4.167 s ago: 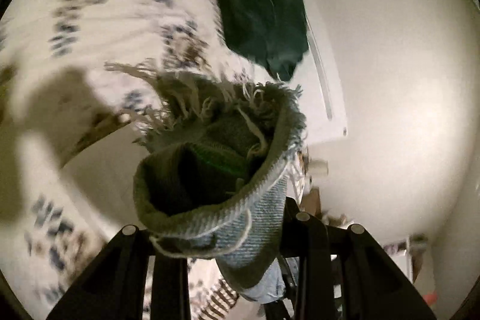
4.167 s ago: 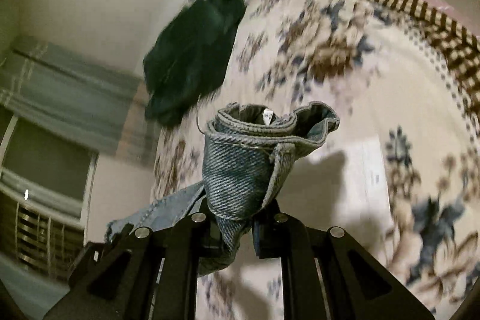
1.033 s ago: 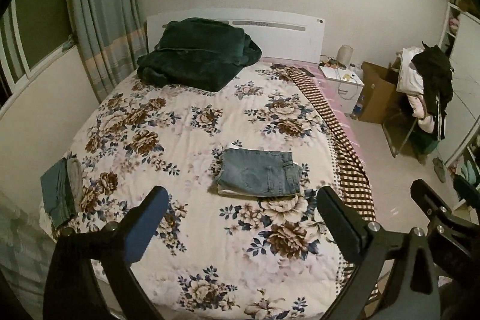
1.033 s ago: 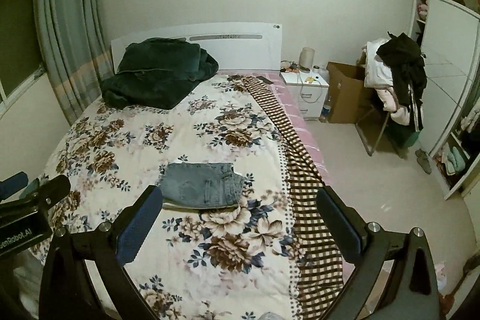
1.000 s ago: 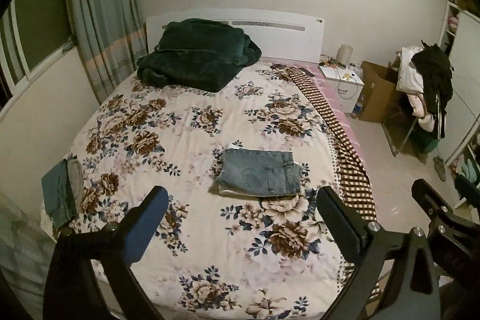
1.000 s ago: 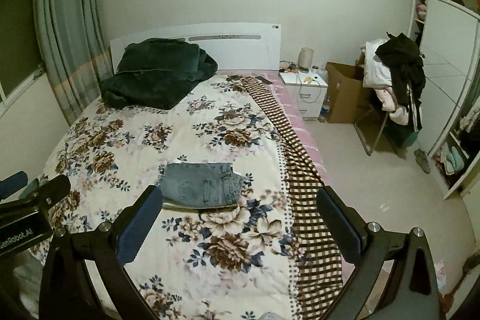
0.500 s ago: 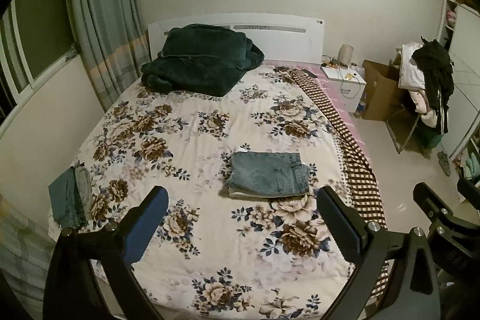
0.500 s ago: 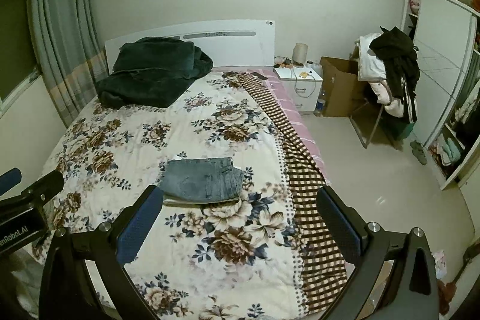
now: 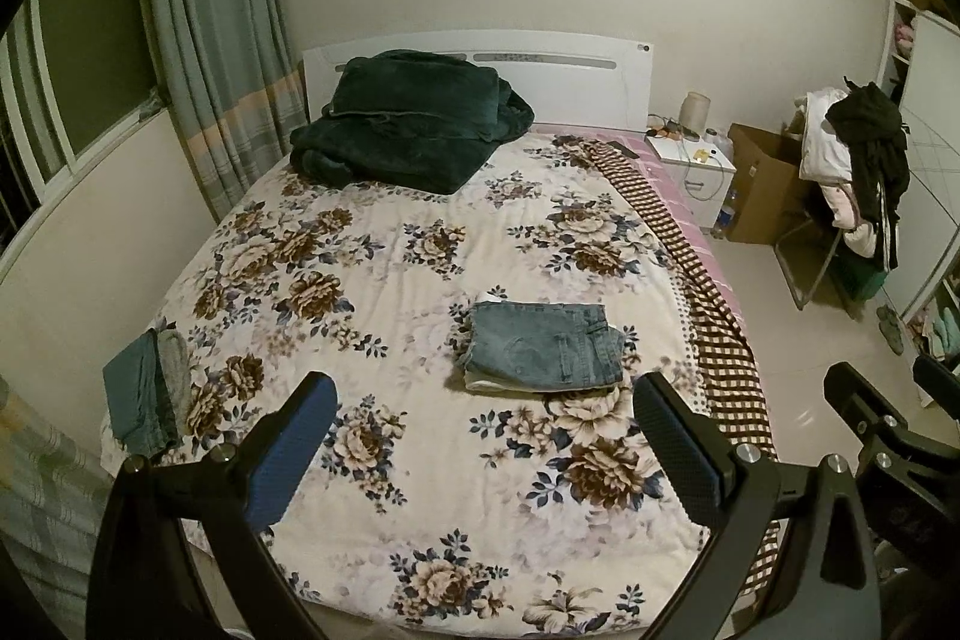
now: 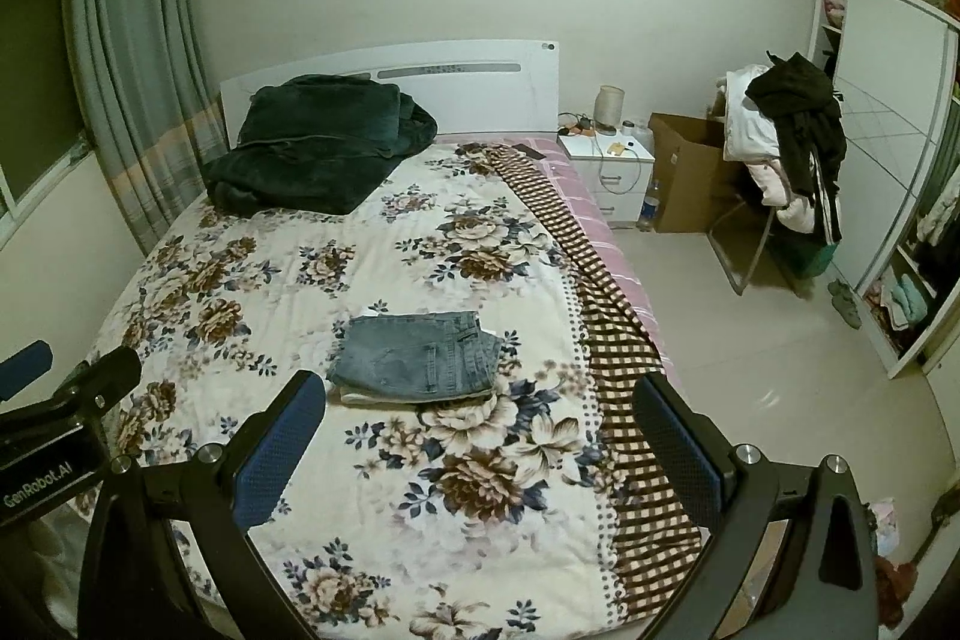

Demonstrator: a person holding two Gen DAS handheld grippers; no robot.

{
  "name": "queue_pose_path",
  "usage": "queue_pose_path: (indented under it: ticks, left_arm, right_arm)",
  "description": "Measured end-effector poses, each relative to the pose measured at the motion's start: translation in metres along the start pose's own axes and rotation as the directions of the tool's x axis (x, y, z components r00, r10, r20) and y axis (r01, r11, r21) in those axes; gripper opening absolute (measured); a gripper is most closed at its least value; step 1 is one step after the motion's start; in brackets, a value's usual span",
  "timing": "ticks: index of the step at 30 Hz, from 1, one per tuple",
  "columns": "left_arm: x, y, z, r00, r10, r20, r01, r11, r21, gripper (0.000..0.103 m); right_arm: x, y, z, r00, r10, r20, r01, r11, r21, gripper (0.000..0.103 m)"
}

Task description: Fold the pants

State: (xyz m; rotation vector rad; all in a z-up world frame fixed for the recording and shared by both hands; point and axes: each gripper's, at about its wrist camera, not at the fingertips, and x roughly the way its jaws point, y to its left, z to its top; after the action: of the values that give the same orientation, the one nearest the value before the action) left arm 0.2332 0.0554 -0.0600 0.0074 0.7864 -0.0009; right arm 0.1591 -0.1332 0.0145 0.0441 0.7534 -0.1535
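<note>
Faded blue denim pants (image 9: 543, 353) lie as a squared folded stack on the floral bedspread (image 9: 384, 280), ahead of both tongs. Left tongs (image 9: 480, 451) and right tongs (image 10: 477, 451) are spread wide and empty, well back: fold looks finished.

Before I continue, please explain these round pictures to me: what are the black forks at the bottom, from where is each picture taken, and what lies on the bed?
Each black fork is a hand-held gripper with two fingers; a person carries one in each hand. A wide-angle camera sits on each gripper and looks forward along its fingers, so the pictures look round.

One picture comes from the left gripper, the other from the right gripper. Both stand wide open and hold nothing. Each also shows at the edge of the other's view.

Both cameras look at a bed with a floral cover. Near its middle lie the folded jeans, a neat flat rectangle resting on something pale. A dark green blanket lies bunched by the headboard. In the left view, more folded cloth sits at the bed's left edge.

Beside the bed stand a white nightstand, a cardboard box and a chair piled with clothes.
</note>
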Motion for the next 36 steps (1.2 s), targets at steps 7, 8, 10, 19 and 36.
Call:
queue_pose_path:
  ticks: [7, 8, 10, 19, 36]
  left_arm:
    - [-0.0073, 0.0053, -0.0042, 1.0, 0.012, -0.004, -0.012, 1.0, -0.013, 0.101]
    - [-0.0083, 0.0061, -0.0045, 1.0, 0.014, -0.004, -0.015, 1.0, -0.015, 0.101]
    - [-0.0096, 0.0069, -0.0044, 1.0, 0.017, -0.005, -0.017, 1.0, -0.017, 0.101]
    - [-0.0089, 0.0075, -0.0049, 1.0, 0.016, -0.004, -0.016, 1.0, -0.018, 0.101]
    - [-0.011, 0.0073, -0.0045, 1.0, 0.015, -0.002, -0.015, 1.0, -0.02, 0.101]
  right_arm:
    - [-0.0038, 0.005, 0.0023, 1.0, 0.014, -0.006, -0.014, 1.0, 0.004, 0.103]
    - [-0.0041, 0.0052, 0.0021, 1.0, 0.015, -0.006, -0.015, 1.0, 0.004, 0.103]
    - [-0.0048, 0.0054, 0.0016, 1.0, 0.017, -0.004, -0.017, 1.0, 0.002, 0.103]
    - [-0.0061, 0.0051, -0.0001, 1.0, 0.028, -0.006, -0.027, 1.0, 0.01, 0.103]
    - [-0.0048, 0.0092, -0.0008, 0.999, 0.033, -0.003, -0.033, 0.999, 0.015, 0.103]
